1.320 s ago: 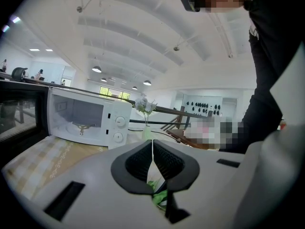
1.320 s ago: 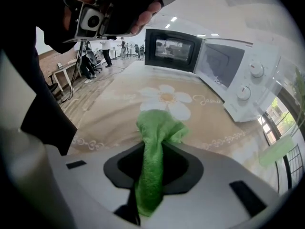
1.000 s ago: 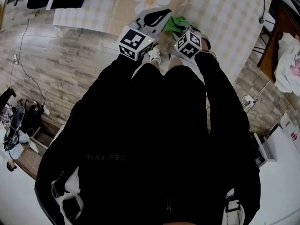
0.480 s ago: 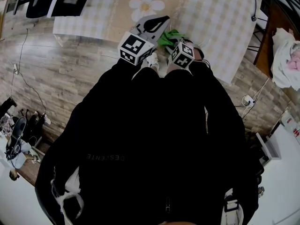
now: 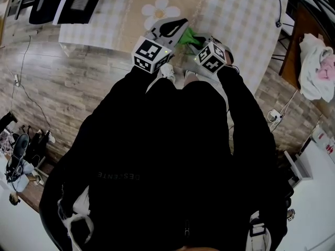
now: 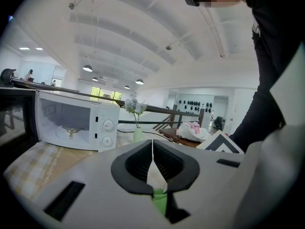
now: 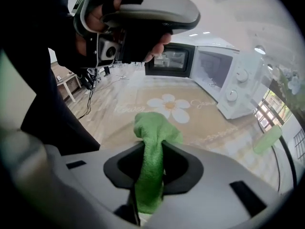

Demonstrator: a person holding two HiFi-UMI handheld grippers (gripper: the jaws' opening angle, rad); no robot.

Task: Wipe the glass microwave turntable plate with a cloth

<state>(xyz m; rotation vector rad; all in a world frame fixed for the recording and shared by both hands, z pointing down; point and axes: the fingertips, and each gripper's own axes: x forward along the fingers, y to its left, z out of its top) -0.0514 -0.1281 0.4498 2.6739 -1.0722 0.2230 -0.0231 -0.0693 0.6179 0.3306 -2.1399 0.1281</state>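
Over the surface's (image 7: 205,123) near edge, right tongs (image 7: 150,152) pinch a fuzzy green cloth (image 7: 155,128), bunched lengthwise, pointing far; left tongs (image 6: 152,149) sit pressed together.

Fuzzy green cloth (image 7: 150,161), glossy white microwave (image 6: 107,128), woven checked tablecloth (image 5: 235,20), matt wood-plank floor (image 5: 78,82).

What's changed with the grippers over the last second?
The right gripper swung slightly toward the left gripper, then back out, carrying the green cloth. Nothing taken or let go: the cloth stays clamped in the right gripper, and the left gripper barely moved.
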